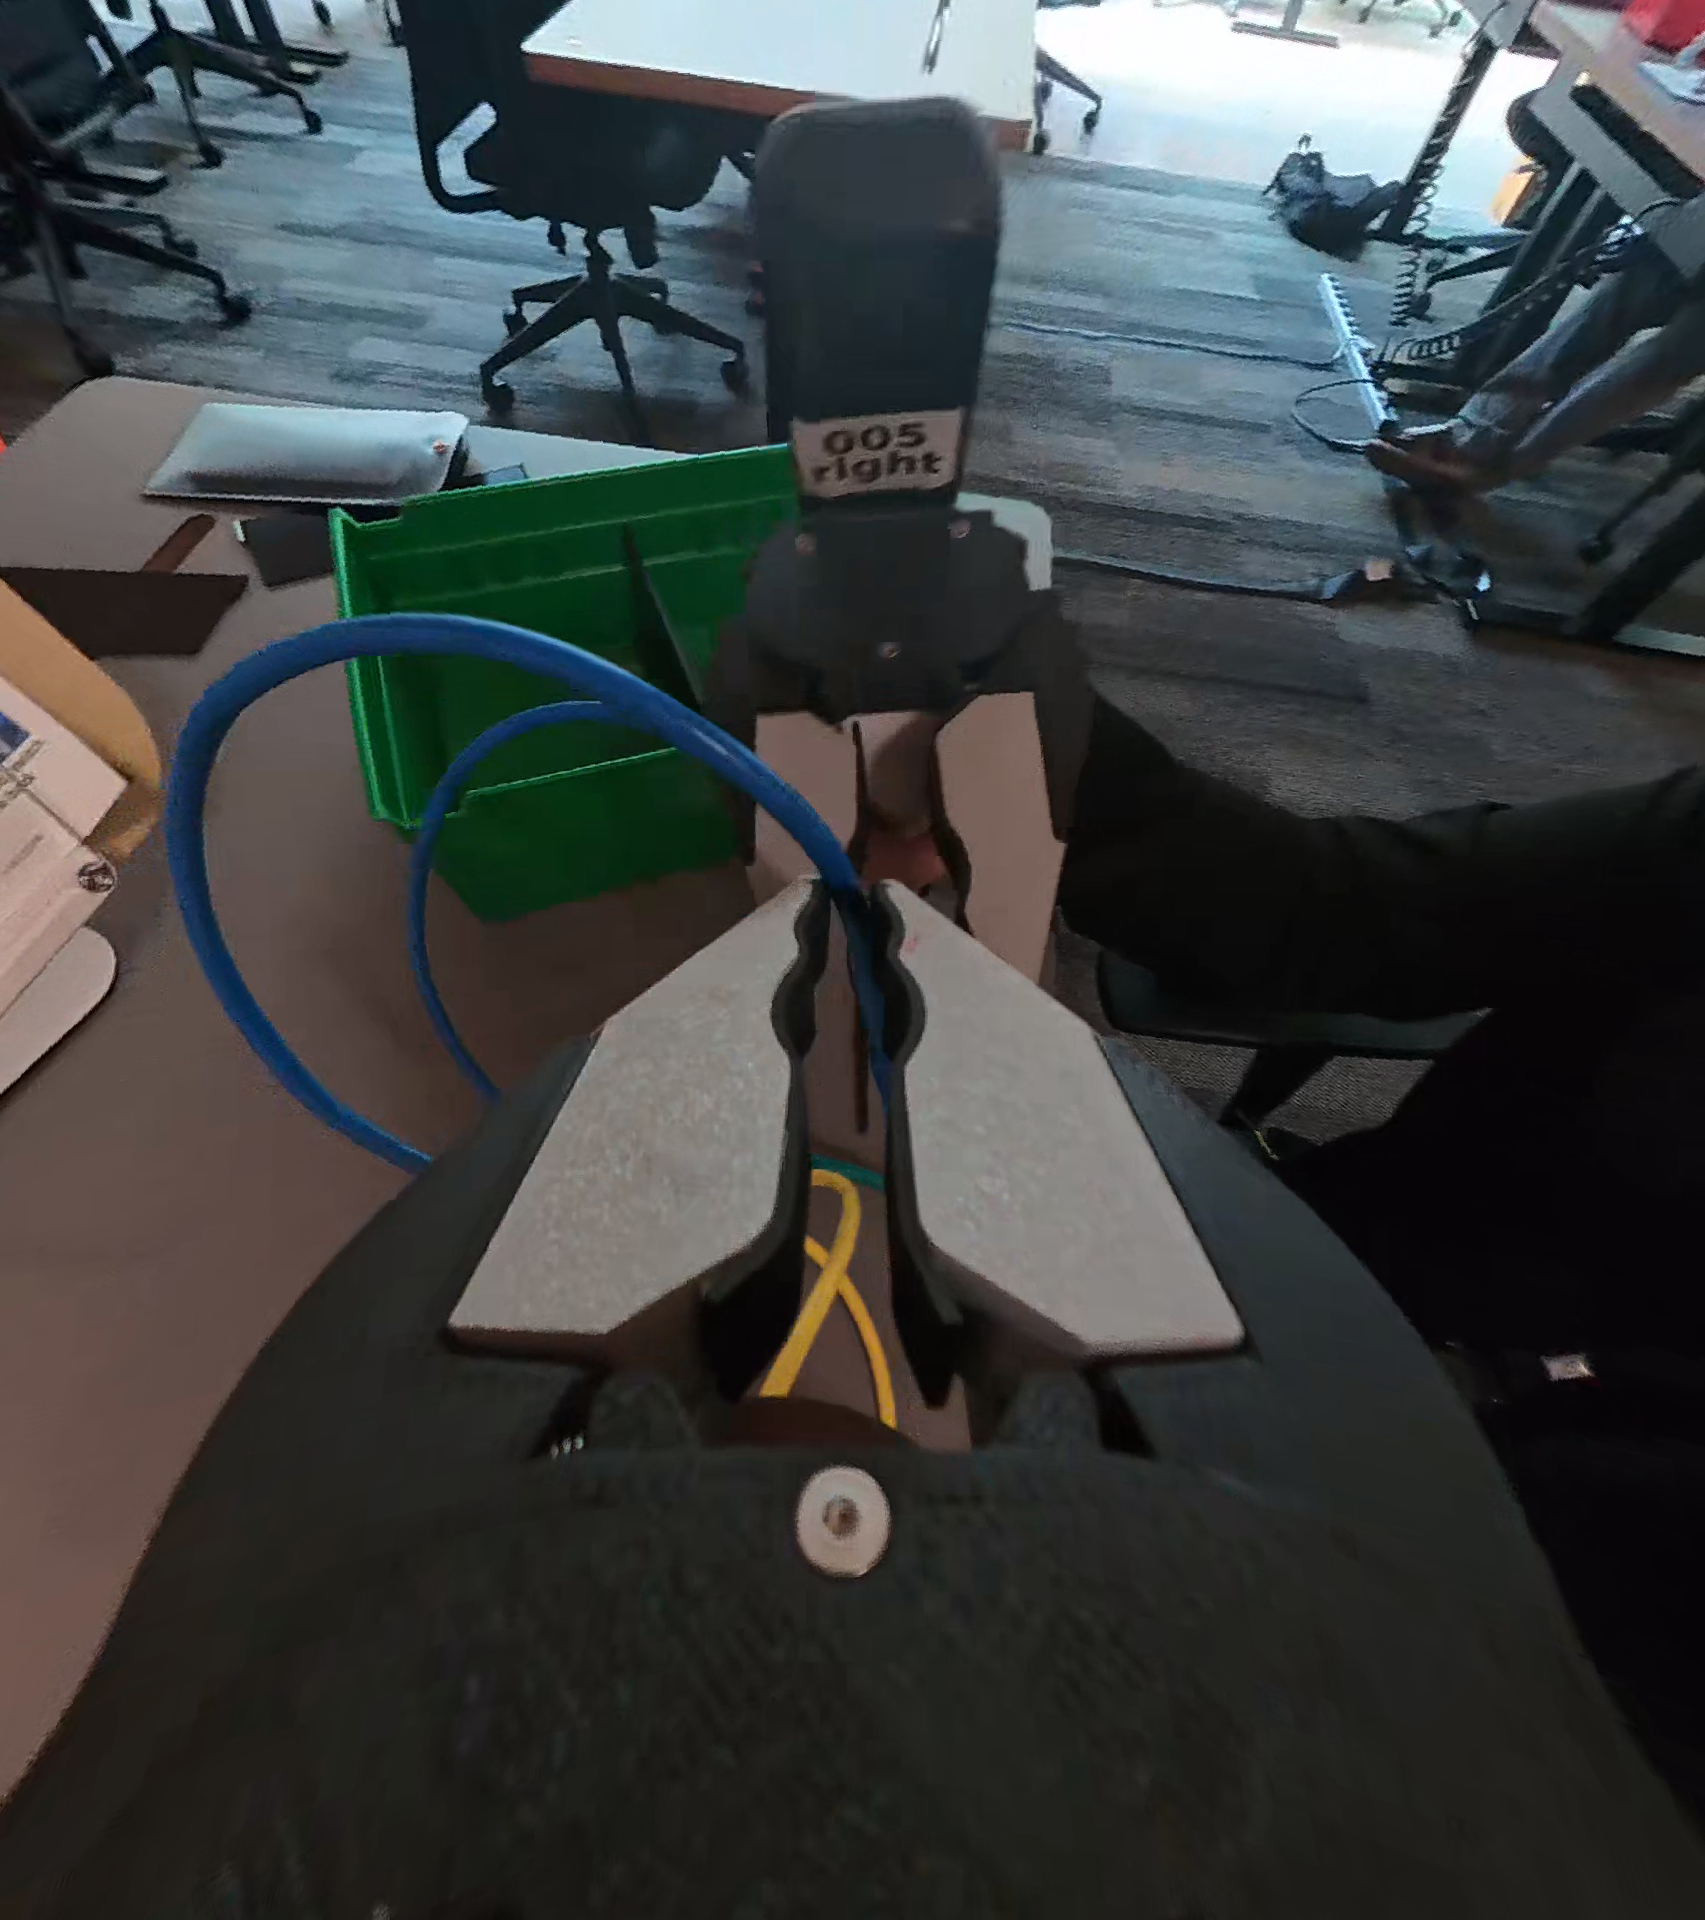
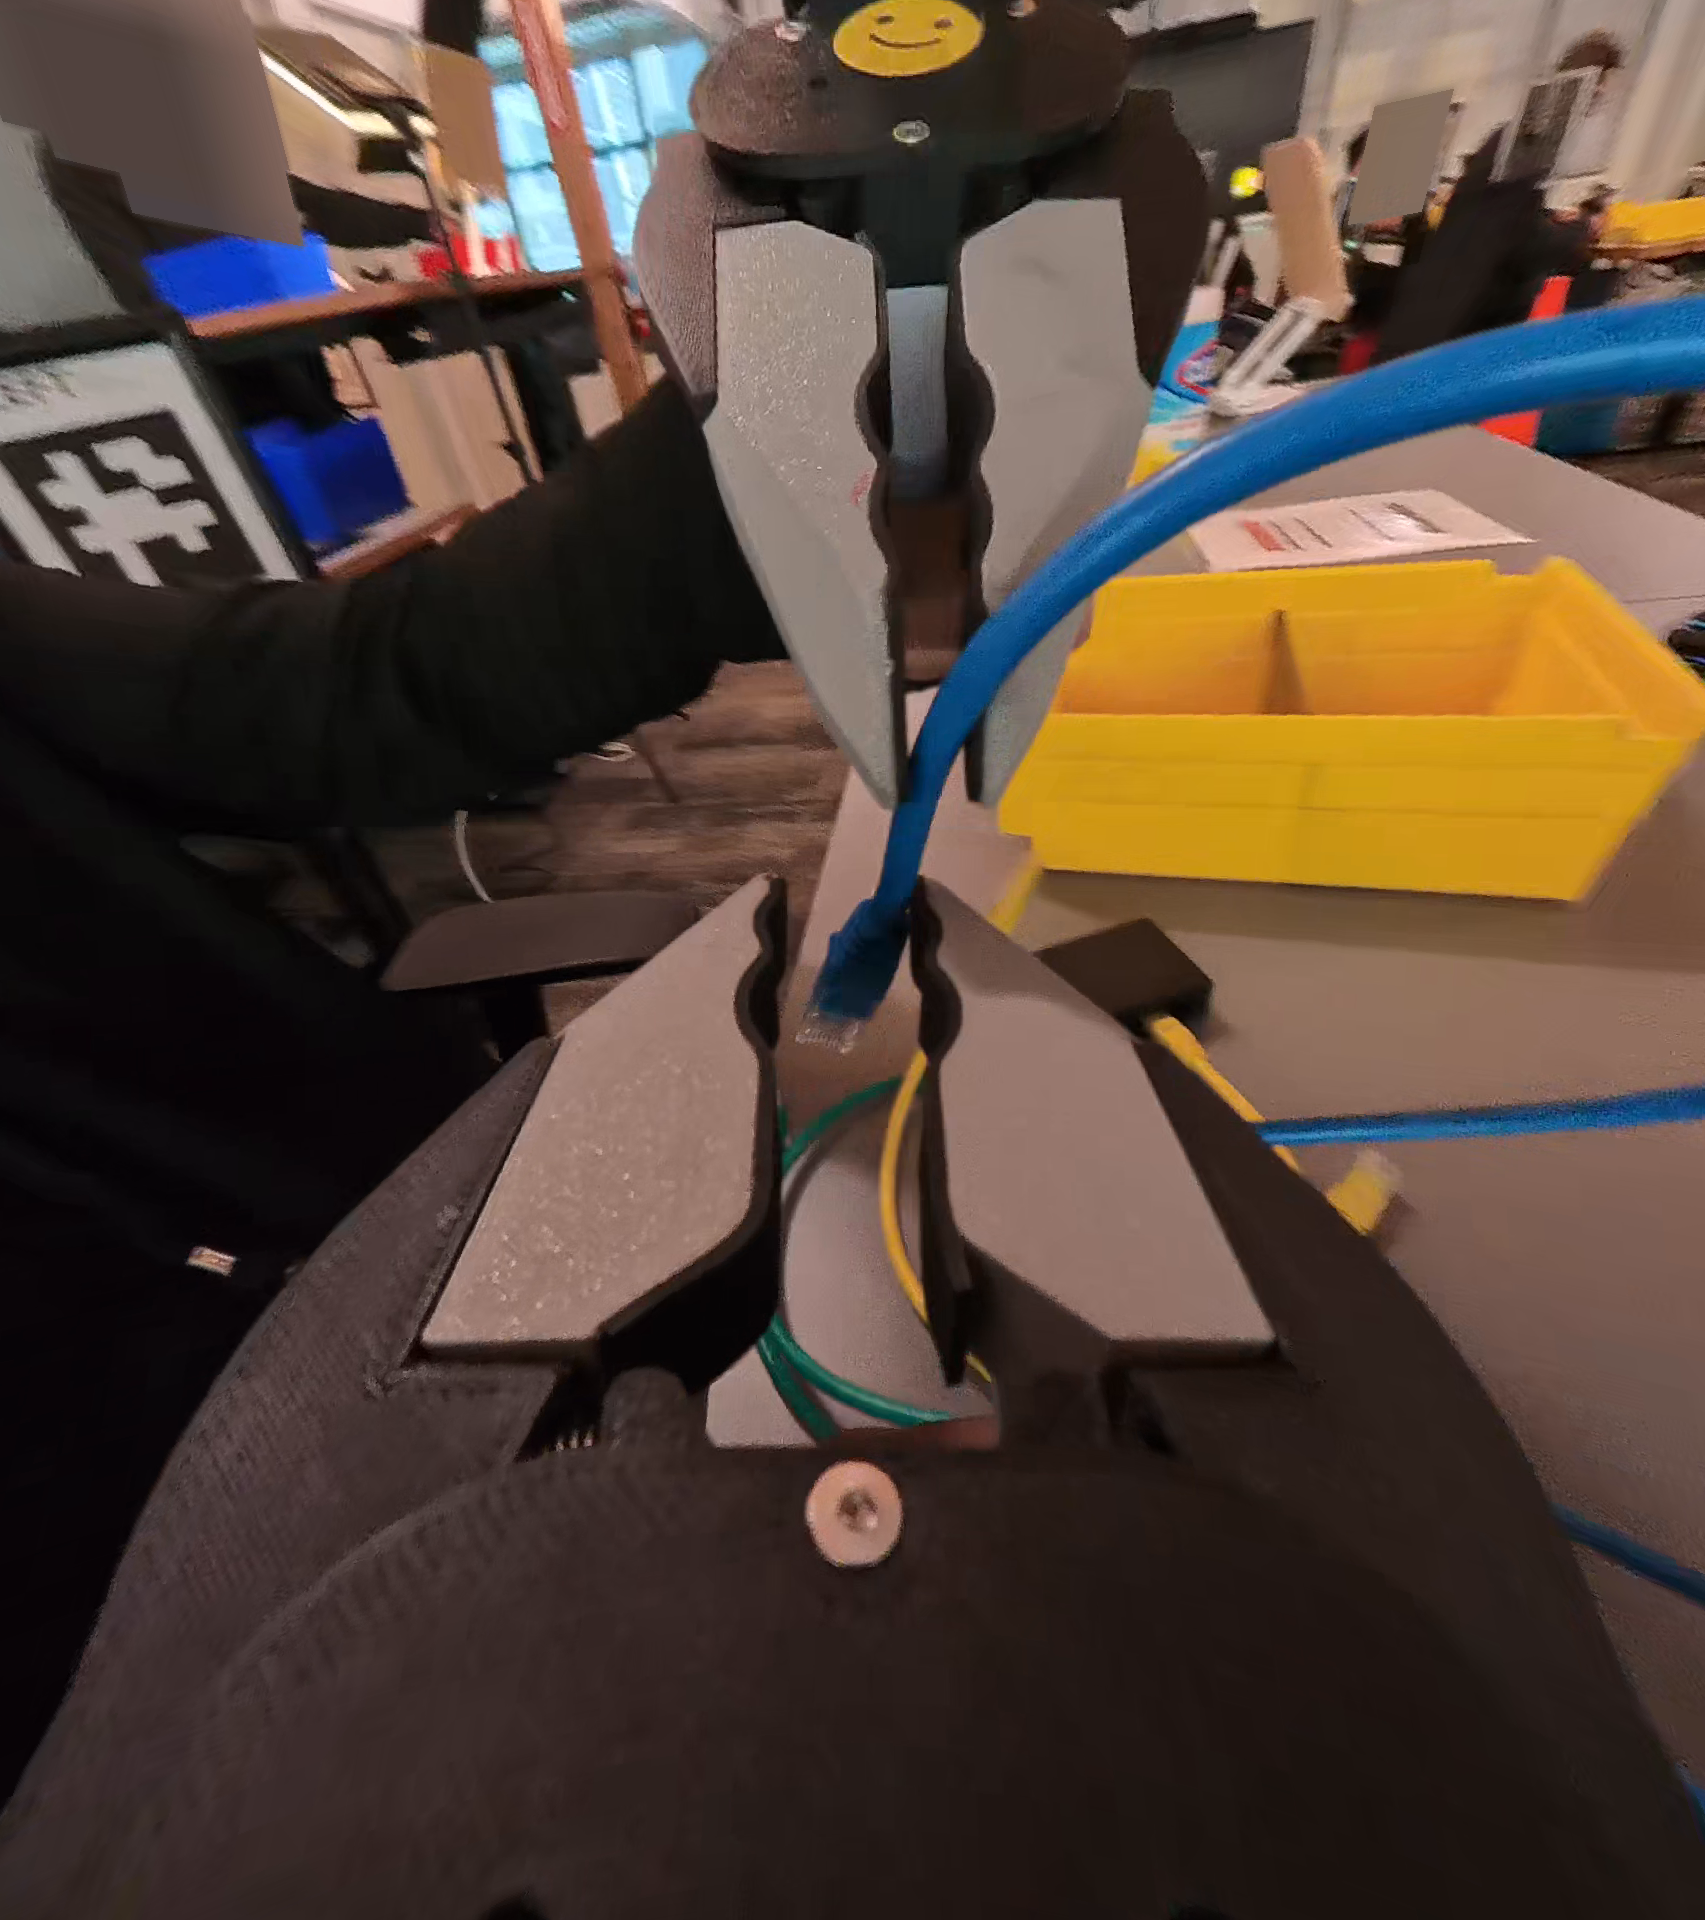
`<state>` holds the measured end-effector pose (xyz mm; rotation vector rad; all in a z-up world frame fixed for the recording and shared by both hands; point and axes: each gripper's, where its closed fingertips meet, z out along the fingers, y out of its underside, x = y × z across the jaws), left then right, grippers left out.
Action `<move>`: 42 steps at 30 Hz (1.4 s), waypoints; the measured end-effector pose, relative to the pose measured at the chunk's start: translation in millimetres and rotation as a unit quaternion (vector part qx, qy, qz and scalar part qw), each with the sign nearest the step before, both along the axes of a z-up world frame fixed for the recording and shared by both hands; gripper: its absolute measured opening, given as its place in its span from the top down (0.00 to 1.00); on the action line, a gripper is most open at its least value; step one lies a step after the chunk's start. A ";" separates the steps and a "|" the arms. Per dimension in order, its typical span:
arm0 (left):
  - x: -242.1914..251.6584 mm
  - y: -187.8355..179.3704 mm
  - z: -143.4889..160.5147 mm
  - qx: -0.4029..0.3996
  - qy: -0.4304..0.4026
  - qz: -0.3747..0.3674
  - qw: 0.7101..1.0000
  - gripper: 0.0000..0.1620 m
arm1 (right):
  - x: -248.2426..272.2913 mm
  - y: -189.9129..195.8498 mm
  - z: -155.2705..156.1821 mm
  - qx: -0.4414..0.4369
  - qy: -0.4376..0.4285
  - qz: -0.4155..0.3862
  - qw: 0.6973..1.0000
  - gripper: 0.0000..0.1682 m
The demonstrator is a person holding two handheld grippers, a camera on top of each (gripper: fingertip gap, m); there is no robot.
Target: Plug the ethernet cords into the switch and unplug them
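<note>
Nearby, green bin [image 1: 557, 717] behind blue cord [image 1: 235, 935]; yellow bin [image 2: 1347, 748] beside switch [image 2: 1134, 971].

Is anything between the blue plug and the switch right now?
Partly. The blue plug hangs from the left tool, inside the open right tool. The right tool's finger lies between it and the switch. A yellow cord already occupies one port.

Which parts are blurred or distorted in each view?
Left wrist view: the far black right tool is motion-smeared, the carpeted floor bends from the wide lens. Right wrist view: the yellow plastic bin and background are soft; the blue ethernet cord stays fairly sharp.
</note>
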<state>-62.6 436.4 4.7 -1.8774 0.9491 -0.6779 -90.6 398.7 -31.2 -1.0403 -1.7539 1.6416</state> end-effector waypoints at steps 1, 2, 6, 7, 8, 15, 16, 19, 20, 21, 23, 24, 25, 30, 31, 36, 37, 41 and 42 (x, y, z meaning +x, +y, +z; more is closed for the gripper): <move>1.9 -2.4 -0.3 0.004 0.001 -0.008 1.000 0.96 | -1.8 -3.0 0.2 -0.010 0.002 0.011 1.000 0.92; 3.2 -5.2 -1.6 0.004 0.004 -0.016 1.000 0.96 | -4.1 -4.3 -0.7 -0.014 0.001 0.016 1.000 0.95; -14.6 8.9 -5.4 0.044 0.050 0.056 0.996 0.94 | -16.2 4.5 -3.9 -0.031 -0.016 -0.018 0.999 0.95; -22.9 12.1 -4.5 0.065 0.076 0.088 0.991 0.90 | -19.3 9.5 -4.9 -0.035 -0.022 -0.035 0.999 0.95; -30.6 12.4 -2.2 0.094 0.107 0.116 0.983 0.83 | -22.2 15.3 -5.4 -0.041 -0.025 -0.052 0.997 0.95; -54.0 -4.2 -28.8 0.196 0.300 0.227 0.906 0.74 | -29.7 54.7 13.5 -0.153 0.003 -0.149 0.977 0.95; -54.6 -4.3 -38.1 0.193 0.316 0.229 0.900 0.70 | -28.9 54.0 17.0 -0.165 0.009 -0.147 0.975 0.95; -51.6 2.0 -41.7 0.212 0.303 0.250 0.895 0.79 | -27.2 46.7 21.9 -0.163 0.013 -0.144 0.976 0.95; -47.8 3.5 -39.9 0.215 0.285 0.252 0.899 0.82 | -26.5 44.1 24.6 -0.160 0.017 -0.144 0.976 0.96; -46.1 5.3 -36.5 0.223 0.273 0.256 0.900 0.85 | -25.3 40.7 27.7 -0.159 0.021 -0.141 0.977 0.96; -46.2 8.7 -26.4 0.246 0.254 0.267 0.897 0.91 | -22.6 33.9 33.0 -0.157 0.026 -0.131 0.979 0.96; -44.2 8.9 -23.9 0.252 0.247 0.260 0.899 0.91 | -21.2 33.4 35.3 -0.153 0.033 -0.132 0.979 0.96; -41.9 8.7 -21.4 0.261 0.239 0.252 0.901 0.91 | -19.3 33.3 37.4 -0.149 0.039 -0.130 0.979 0.96; -29.8 2.7 -26.1 0.202 0.165 0.207 0.943 0.92 | -11.9 28.7 36.6 -0.098 0.050 -0.107 0.988 0.96; -25.5 0.5 -23.9 0.185 0.131 0.193 0.955 0.93 | -9.2 27.0 39.2 -0.087 0.061 -0.100 0.989 0.96; 2.7 -17.8 -12.8 0.048 -0.083 0.099 0.990 0.93 | 7.6 12.7 55.3 -0.029 0.138 -0.061 0.988 0.97; 8.8 -23.3 -8.8 0.008 -0.139 0.074 0.988 0.93 | 12.1 8.1 59.2 -0.022 0.157 -0.049 0.986 0.98; 19.2 -37.1 0.0 -0.096 -0.282 -0.002 0.954 0.92 | 23.3 -6.6 63.6 -0.015 0.177 -0.008 0.984 1.00; 17.0 -34.6 -0.1 -0.094 -0.292 0.004 0.952 0.92 | 21.0 -3.8 62.1 -0.018 0.166 -0.017 0.986 1.00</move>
